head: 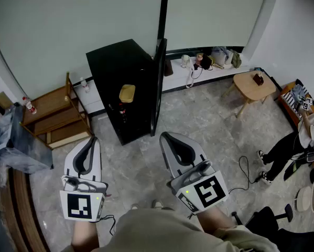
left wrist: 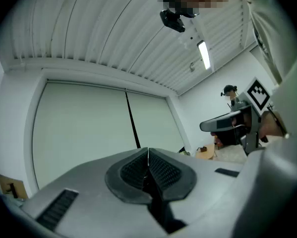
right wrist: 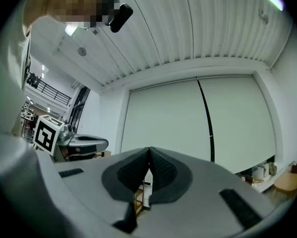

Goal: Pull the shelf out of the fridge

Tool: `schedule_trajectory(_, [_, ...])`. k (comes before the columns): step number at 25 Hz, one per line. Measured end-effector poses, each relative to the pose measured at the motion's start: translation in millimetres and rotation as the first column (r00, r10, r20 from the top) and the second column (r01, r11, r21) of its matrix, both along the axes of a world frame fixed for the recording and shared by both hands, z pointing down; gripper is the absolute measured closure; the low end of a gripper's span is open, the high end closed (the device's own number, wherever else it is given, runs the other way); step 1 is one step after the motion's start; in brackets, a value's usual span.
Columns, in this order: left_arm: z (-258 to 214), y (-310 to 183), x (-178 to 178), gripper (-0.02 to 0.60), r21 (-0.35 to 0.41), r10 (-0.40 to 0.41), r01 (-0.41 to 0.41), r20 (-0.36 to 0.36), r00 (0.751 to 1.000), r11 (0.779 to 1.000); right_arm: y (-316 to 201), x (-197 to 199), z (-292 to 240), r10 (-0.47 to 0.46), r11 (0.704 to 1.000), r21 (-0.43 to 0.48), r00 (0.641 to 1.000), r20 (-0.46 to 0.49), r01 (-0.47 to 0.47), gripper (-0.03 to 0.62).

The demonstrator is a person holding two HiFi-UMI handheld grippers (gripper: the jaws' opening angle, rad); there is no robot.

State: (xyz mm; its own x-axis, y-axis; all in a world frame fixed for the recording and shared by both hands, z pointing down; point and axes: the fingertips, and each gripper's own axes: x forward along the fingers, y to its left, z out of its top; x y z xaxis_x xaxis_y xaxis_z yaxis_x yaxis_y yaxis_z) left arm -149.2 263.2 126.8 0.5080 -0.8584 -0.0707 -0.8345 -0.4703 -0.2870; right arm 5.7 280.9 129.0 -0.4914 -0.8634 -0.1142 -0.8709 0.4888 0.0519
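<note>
A tall black fridge is seen toward eleven o'clock in the head view, well apart from both grippers. Its black door is swung open at twelve o'clock, and a flat yellow container is seen inside on a shelf too dark to be made out. The white-and-grey left gripper is held at eight o'clock and the matching right gripper at five o'clock above the grey marbled floor, and each one's ribbed black pads are clenched together on nothing.

Black fridge, grey marbled floor, yellow lid
</note>
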Motion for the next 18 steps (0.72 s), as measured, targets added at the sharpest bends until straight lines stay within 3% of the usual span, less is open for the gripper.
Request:
schedule_trajectory(8, [8, 0, 12, 0.574, -0.019, -0.001, 0.001, 0.014, 1.0, 1.0, 3, 13, -3, -0.005, 1.0, 0.015, 0.997, 0.073, 0.003, 0.597])
schedule_trajectory(18, [13, 2, 40, 0.574, -0.031, 0.0, 0.001, 0.02, 1.0, 1.0, 3, 31, 6, -0.047, 0.999, -0.009, 0.995, 0.093, 0.048, 0.597])
